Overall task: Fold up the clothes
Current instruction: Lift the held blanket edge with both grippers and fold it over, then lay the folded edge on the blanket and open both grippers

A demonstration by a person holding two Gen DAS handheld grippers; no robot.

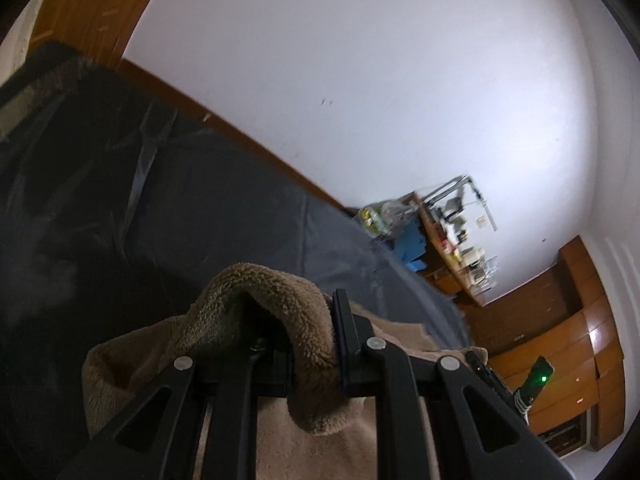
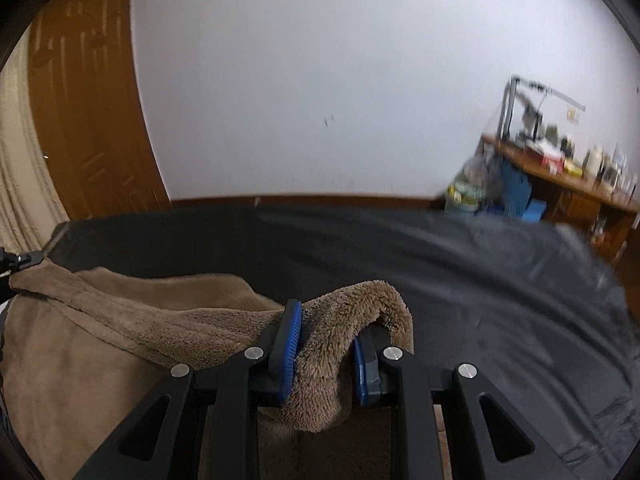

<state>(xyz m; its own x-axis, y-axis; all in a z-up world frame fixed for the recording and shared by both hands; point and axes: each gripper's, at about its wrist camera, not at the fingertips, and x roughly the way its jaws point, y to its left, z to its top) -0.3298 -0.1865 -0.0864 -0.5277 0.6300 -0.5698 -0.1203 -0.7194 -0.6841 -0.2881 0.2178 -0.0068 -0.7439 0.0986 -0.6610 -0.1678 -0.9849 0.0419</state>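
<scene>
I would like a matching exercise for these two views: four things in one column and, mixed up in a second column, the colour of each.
Things:
1. fleece garment
2. bed cover
3. pads of the right gripper
4. door

Colours:
A. blue
B. orange-brown wood
C. tan
D. dark grey

Pairs: 1-C, 2-D, 3-A, 4-B
</scene>
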